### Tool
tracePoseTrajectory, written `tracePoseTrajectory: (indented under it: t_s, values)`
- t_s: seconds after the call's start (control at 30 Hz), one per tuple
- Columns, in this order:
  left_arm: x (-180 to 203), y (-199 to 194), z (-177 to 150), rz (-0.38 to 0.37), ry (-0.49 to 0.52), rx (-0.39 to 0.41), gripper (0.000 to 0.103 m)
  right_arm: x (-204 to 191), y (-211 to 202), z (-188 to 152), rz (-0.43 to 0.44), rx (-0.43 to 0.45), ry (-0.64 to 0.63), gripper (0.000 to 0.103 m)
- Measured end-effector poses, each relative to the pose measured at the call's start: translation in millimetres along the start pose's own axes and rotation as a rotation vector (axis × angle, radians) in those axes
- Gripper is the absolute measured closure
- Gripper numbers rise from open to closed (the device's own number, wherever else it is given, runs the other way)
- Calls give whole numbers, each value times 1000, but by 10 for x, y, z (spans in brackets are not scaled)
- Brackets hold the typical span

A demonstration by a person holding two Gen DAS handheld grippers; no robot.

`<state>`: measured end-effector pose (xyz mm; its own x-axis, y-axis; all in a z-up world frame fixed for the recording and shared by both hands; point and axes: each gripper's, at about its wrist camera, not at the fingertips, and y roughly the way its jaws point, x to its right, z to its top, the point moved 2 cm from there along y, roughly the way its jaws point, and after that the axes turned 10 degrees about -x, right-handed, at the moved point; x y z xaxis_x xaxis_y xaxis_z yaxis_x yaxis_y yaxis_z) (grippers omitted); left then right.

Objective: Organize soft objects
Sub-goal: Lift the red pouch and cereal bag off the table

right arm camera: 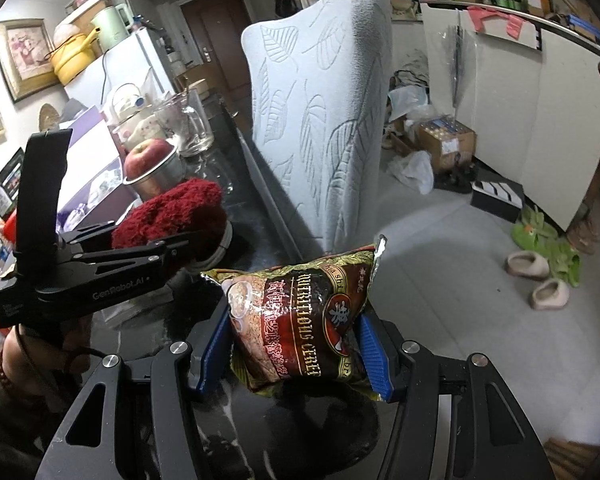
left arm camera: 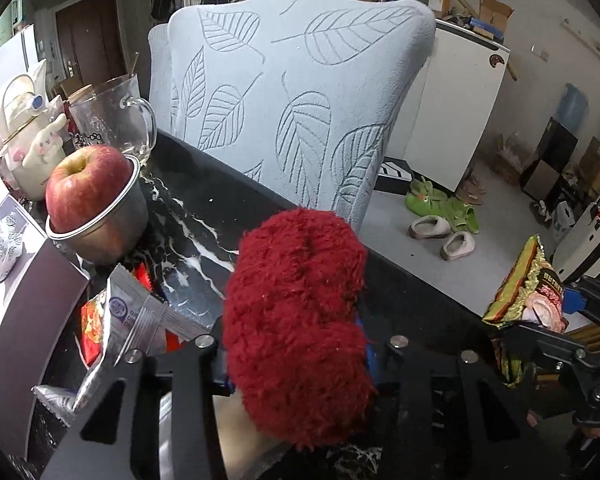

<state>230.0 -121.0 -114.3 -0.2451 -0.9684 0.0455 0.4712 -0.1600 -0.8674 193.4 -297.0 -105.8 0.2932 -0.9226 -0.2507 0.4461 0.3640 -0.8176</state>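
Observation:
My left gripper (left arm camera: 296,364) is shut on a fuzzy dark red soft object (left arm camera: 296,320), held above the black marble table (left arm camera: 196,216). It also shows in the right wrist view (right arm camera: 168,212), clamped in the left gripper (right arm camera: 196,248) at the left. My right gripper (right arm camera: 296,344) is shut on a brown and gold cereal bag (right arm camera: 300,320), its blue pads pressing both sides. The bag also shows in the left wrist view (left arm camera: 528,292) at the far right, over the table edge.
A red apple (left arm camera: 86,184) sits in a steel cup (left arm camera: 108,228) by a glass mug (left arm camera: 112,120). Silver and red snack packets (left arm camera: 132,320) lie at the left. A chair with a pale blue leaf-pattern cover (left arm camera: 292,100) stands behind the table. Slippers (left arm camera: 444,232) lie on the floor.

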Motion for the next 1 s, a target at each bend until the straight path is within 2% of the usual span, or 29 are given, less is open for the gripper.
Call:
tracePoseTrajectory:
  t_s: [0.23,0.43,1.0]
  values:
    - [25,-225,-102,-26,-3,35,61,-128,-125,-75,9,21,-14,45]
    - [1,-478,-246,-19,-6,66,61,-262,-250,-166,24,41,-36,45]
    - [-130,-1071,-879,16,-83,111,61,-825,-419,-460,105,58,-142,45]
